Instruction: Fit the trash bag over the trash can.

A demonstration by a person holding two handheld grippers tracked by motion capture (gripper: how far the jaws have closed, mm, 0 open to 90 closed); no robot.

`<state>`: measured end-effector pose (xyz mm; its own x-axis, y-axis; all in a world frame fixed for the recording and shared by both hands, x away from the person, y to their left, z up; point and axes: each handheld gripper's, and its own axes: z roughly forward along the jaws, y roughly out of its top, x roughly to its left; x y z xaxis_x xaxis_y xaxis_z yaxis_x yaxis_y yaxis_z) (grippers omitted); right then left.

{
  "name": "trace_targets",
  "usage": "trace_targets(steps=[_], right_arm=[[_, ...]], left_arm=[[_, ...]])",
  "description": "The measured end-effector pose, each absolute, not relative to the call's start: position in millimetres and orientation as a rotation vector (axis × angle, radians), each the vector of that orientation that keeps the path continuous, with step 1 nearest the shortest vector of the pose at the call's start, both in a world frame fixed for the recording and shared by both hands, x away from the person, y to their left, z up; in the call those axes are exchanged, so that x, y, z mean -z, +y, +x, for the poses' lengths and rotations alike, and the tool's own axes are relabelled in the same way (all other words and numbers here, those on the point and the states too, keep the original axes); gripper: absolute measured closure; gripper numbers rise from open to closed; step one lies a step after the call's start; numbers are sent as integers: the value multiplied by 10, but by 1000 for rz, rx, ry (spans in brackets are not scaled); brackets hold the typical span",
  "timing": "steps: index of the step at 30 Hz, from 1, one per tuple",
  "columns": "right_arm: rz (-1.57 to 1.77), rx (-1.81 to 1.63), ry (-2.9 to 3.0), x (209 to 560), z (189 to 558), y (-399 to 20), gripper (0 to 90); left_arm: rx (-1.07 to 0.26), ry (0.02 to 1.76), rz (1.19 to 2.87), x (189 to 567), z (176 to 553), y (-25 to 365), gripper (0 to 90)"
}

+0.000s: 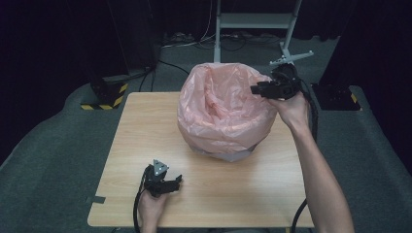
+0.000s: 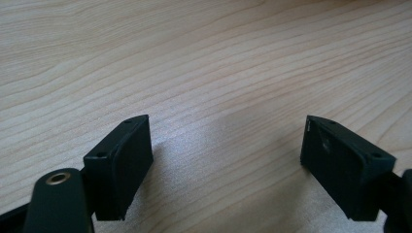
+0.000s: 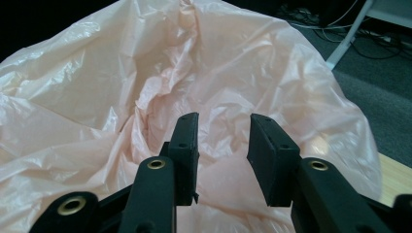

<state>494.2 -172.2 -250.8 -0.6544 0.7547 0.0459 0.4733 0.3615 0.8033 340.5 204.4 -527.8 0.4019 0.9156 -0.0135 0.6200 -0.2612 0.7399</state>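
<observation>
While the left claw [image 1: 171,183] rested wide open on the surface [image 1: 233,194] near its front edge, the right claw [image 3: 222,145], partly open and gripping nothing, hovered at the bag [image 1: 221,109]'s right rim, likely to spread it over the bin.

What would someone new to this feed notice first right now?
The pink plastic bag lining a grey bin at the far middle of the wooden table, billowing over its rim. The right tongs sit at the bag's right upper edge, jaws apart with nothing pinched. The left tongs rest open on bare wood near the front edge.
</observation>
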Motion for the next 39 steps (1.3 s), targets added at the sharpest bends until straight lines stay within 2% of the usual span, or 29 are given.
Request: trace_targets(steps=[14, 39], right_arm=[[1038, -1235, 2265, 2427, 4740, -1852, 588], [1040, -1301, 2184, 2392, 4449, -2205, 571]], left_arm=[[-568, 1300, 1994, 5276, 3408, 2048, 189], [-565, 1300, 1997, 5278, 3407, 2040, 175]])
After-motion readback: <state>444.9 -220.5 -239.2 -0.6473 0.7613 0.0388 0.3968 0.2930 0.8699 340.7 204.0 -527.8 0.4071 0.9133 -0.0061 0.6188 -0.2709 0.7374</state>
